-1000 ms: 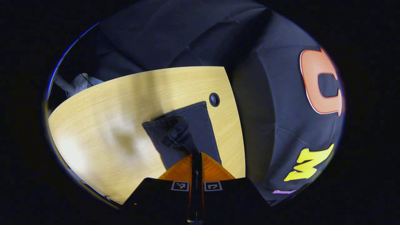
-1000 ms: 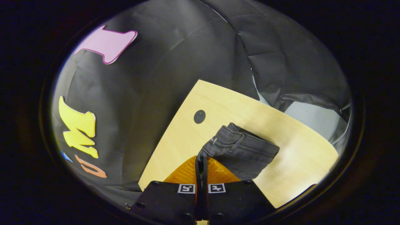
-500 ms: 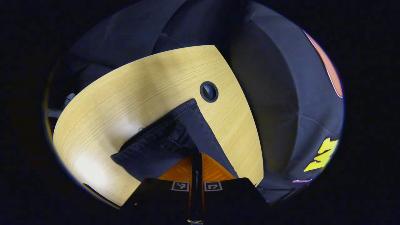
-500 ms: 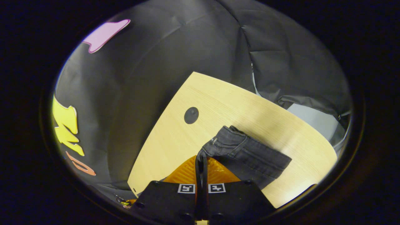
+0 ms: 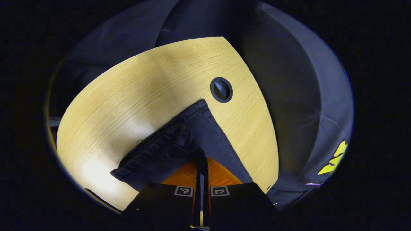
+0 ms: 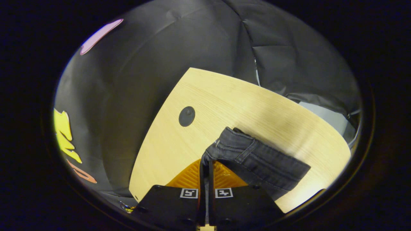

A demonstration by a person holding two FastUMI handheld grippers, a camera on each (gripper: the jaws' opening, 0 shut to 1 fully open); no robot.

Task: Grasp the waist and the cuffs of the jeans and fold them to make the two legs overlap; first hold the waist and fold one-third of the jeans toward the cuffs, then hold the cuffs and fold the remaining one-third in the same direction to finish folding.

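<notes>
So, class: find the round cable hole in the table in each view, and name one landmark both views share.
Left gripper view: the hole sits upper right of centre, just beyond the far corner of the jeans.
Right gripper view: the hole sits left of centre, up and left of the jeans.
Shared landmark: the table edge nearest the hole.

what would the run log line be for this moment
stage: fold in progress | left gripper: shut on jeans | right gripper: shut on jeans | jeans: held edge raised, rest on table
</notes>
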